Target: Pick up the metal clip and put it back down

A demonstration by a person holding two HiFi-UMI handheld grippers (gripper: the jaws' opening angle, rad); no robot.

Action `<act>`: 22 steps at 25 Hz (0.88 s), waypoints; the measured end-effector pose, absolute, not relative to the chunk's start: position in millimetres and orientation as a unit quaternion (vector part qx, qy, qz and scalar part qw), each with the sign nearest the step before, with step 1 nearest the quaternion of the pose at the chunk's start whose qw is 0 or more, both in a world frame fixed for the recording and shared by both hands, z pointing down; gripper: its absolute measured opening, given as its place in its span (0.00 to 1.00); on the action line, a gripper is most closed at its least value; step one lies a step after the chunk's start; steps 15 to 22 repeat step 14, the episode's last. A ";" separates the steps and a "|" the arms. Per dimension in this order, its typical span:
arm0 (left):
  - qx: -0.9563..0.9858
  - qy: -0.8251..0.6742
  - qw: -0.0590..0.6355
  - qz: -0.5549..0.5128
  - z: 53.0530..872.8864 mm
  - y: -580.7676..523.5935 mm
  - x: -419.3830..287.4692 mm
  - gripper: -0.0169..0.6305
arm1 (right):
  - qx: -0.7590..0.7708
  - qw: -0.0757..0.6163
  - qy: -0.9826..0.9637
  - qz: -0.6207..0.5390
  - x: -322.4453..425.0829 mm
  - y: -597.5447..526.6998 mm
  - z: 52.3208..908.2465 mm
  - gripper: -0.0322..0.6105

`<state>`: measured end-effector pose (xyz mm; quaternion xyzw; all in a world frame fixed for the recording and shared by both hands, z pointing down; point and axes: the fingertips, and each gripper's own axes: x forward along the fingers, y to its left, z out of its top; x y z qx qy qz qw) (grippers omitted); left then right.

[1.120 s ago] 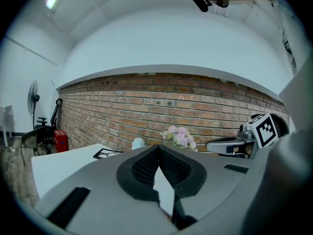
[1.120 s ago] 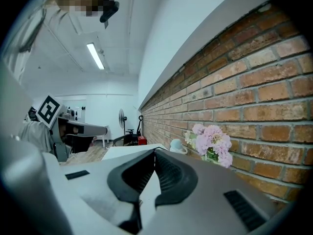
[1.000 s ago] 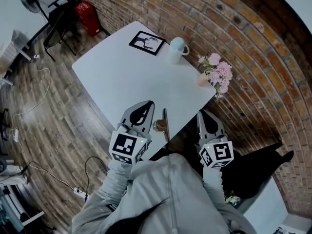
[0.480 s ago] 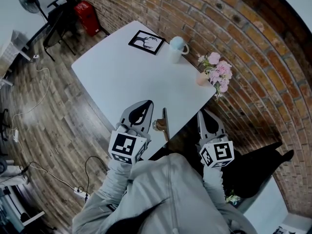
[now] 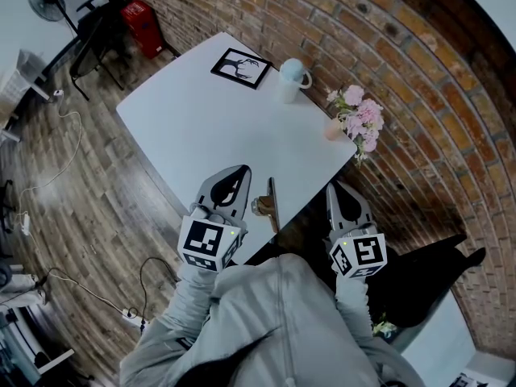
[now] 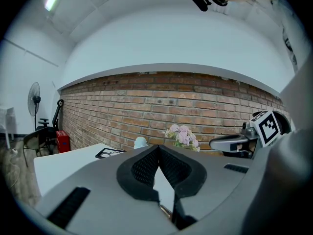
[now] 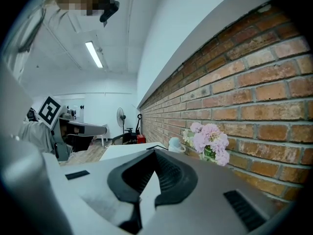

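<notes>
Grippers, two of them, are held side by side at the near edge of a smooth white table (image 5: 201, 119), pointing roughly level towards a rough red brick wall (image 5: 387, 47). The left gripper (image 5: 242, 170) has its jaws pressed together at the tips with nothing between them. The right gripper (image 5: 334, 190), just off the table's corner, is closed the same way and is also empty. Each is grey hard plastic with black ribbed rubber pads that curve to leave a teardrop gap behind the touching tips.

A small shiny thing with a thin dark strip, probably the metal clip (image 5: 262, 206), rests on the table edge just right of the left jaws' tip. It lies between the two grippers, nearer the left and touching neither. It likely sits there for easy reach.

A resting clip and empty jaws fit either the moment ahead of the pick-up or the moment after it is set down.

Far ahead of the jaws are a black picture frame (image 5: 242, 68), a pale mug (image 5: 292, 79) and soft pink flowers (image 5: 359, 119).
</notes>
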<state>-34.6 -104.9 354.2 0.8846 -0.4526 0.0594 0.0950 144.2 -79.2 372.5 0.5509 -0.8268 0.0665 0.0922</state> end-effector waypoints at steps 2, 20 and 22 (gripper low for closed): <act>0.885 -0.452 0.095 0.060 355.3 -105.4 -34.3 0.07 | 0.552 0.094 -0.826 0.068 145.1 -79.2 373.4 0.09; 0.884 -0.453 0.099 0.063 359.0 -112.6 -33.1 0.07 | 0.551 0.096 -0.826 0.071 147.2 -84.8 376.9 0.09; 0.884 -0.453 0.099 0.063 359.0 -112.6 -33.1 0.07 | 0.551 0.096 -0.826 0.071 147.2 -84.8 376.9 0.09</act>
